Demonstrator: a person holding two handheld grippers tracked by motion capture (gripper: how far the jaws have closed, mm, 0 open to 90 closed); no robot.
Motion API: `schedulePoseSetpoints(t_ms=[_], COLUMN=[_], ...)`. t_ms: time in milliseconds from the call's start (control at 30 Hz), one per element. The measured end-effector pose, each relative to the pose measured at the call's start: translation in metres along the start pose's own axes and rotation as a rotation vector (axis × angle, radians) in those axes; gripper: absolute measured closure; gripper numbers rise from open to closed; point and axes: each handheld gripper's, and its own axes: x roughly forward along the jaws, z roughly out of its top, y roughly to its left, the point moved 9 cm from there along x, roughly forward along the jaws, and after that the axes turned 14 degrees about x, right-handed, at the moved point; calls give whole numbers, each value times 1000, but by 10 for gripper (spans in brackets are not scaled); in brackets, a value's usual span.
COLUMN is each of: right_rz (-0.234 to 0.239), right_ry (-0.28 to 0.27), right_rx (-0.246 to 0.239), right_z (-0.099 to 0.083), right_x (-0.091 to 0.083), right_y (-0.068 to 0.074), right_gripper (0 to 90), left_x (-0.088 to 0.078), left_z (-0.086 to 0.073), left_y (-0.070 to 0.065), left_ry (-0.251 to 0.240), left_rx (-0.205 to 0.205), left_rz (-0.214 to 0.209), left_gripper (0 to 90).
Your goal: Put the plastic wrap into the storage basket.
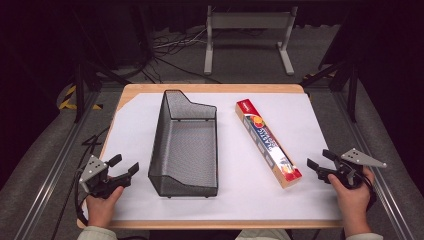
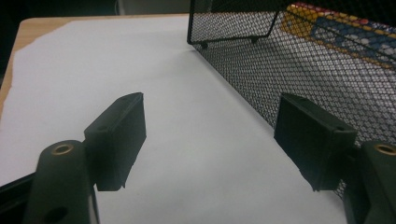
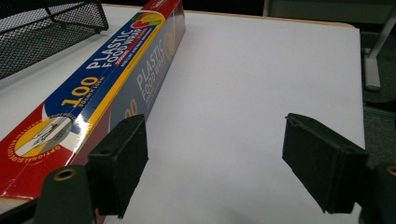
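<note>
The plastic food wrap box (image 1: 268, 142) lies flat on the white paper of the desk (image 1: 310, 200), slanting from about 12 o'clock at its far end to 5 o'clock at its near end, just at 3 o'clock of the black mesh basket (image 1: 185, 145) but apart from it. We judge the step in hand to be the first reach for this box, most likely to lift it into the basket.

To do that well, we should bring our right gripper (image 1: 326, 165) in across the narrow width of the box rather than along its length, and close near the middle so the long carton does not tip at either end. In the right gripper view the box (image 3: 100, 79) sits at 10 o'clock of the jaws, its near corner just beside the left jaw, so a small shift toward 9 o'clock is needed before closing.

Our right jaws stand wide apart, holding nothing and resting over bare paper. Our left gripper (image 1: 122, 170) waits at 9 o'clock of the basket, its jaws likewise spread wide and empty, with the mesh wall (image 2: 299, 65) close behind the right jaw.
</note>
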Motion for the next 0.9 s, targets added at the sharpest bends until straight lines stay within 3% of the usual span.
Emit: schedulePoseSetpoints(t_ms=[400,633,900], right_rz=[27,25,32], right_ry=[-12,-10,30], right_rx=[-2,-12,2], right_z=[3,4,11], right_x=[-1,-2,-6], right_y=[4,6,13], right_gripper=[204,197,205], left_x=[-2,-3,-4], left_z=[5,7,6], left_y=[-7,-8,-8], left_ry=[3,-5,2], left_rx=[42,40,44], left_rz=[7,13,23], left_gripper=[257,257,259])
